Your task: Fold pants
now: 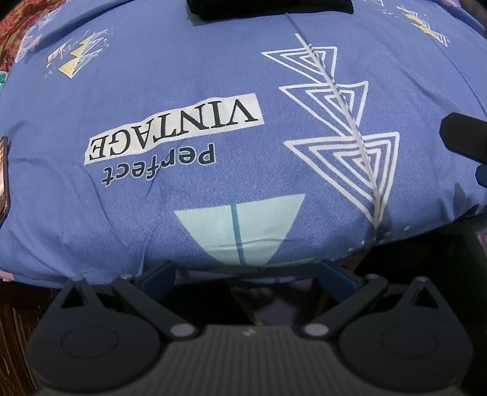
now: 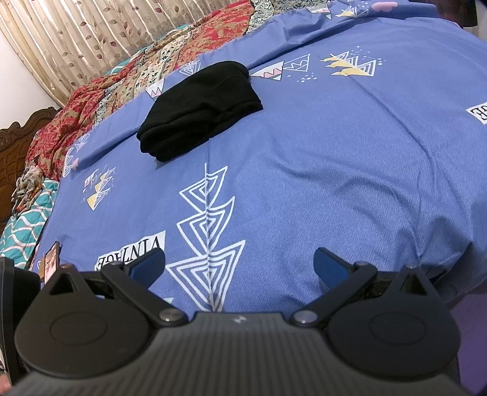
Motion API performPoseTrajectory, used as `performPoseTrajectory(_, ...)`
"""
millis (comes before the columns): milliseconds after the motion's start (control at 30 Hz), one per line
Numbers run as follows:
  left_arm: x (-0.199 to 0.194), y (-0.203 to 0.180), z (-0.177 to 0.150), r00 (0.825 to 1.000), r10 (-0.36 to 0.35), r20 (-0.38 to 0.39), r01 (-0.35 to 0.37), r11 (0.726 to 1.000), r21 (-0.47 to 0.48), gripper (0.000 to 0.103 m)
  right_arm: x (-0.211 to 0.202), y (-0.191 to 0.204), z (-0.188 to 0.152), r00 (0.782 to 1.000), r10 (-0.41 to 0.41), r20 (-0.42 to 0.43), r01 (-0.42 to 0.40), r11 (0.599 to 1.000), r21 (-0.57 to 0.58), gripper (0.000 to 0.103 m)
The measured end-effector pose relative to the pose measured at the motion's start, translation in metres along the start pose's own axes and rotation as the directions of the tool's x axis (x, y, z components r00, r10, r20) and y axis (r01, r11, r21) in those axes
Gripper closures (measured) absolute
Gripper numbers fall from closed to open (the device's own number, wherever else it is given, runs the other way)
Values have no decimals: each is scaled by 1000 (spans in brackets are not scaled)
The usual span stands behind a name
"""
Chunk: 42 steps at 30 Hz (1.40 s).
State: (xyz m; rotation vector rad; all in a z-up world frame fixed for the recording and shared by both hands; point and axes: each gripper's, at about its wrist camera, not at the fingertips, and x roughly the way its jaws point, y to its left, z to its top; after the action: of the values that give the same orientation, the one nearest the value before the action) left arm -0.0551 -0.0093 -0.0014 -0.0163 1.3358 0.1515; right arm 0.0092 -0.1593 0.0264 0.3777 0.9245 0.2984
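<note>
The black pants (image 2: 199, 111) lie folded into a compact bundle on the blue printed bedsheet (image 2: 334, 182), far ahead of my right gripper (image 2: 240, 265). In the left wrist view only the near edge of the pants (image 1: 269, 9) shows at the top of the frame. My left gripper (image 1: 246, 274) hovers at the near edge of the bed, open, with nothing between its blue fingers (image 1: 158, 275). The right gripper is open too and holds nothing. Part of the right gripper (image 1: 465, 140) shows at the right edge of the left wrist view.
A red patterned quilt (image 2: 121, 100) and a teal blanket (image 2: 21, 228) are heaped along the far left of the bed, by a carved wooden headboard (image 2: 18, 137) and curtains (image 2: 106, 36). A phone (image 2: 50, 260) lies near the left bed edge.
</note>
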Motion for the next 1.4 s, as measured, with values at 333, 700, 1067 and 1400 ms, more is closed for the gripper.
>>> performPoseTrajectory(333,-1,2,0,1000,-3,0,3,1000,-3,0,1,2,-3,1000,-5,0,5,1000,0,0)
performPoseTrajectory(700,-12,5,11,999,-11,39,12,1000,-16,0,-1,9,1,999,-30,25,31,999,-27,0)
performPoseTrajectory(1067,-27,17,31,993,-36,115,38,999,-9,0,-4,23,26,996,-60,73,65,995,-69,0)
performPoseTrajectory(1400,-54,27,78,972,-56,230,59,998,-9,0,-8,48,72,982,-54,180,78,988,-132,0)
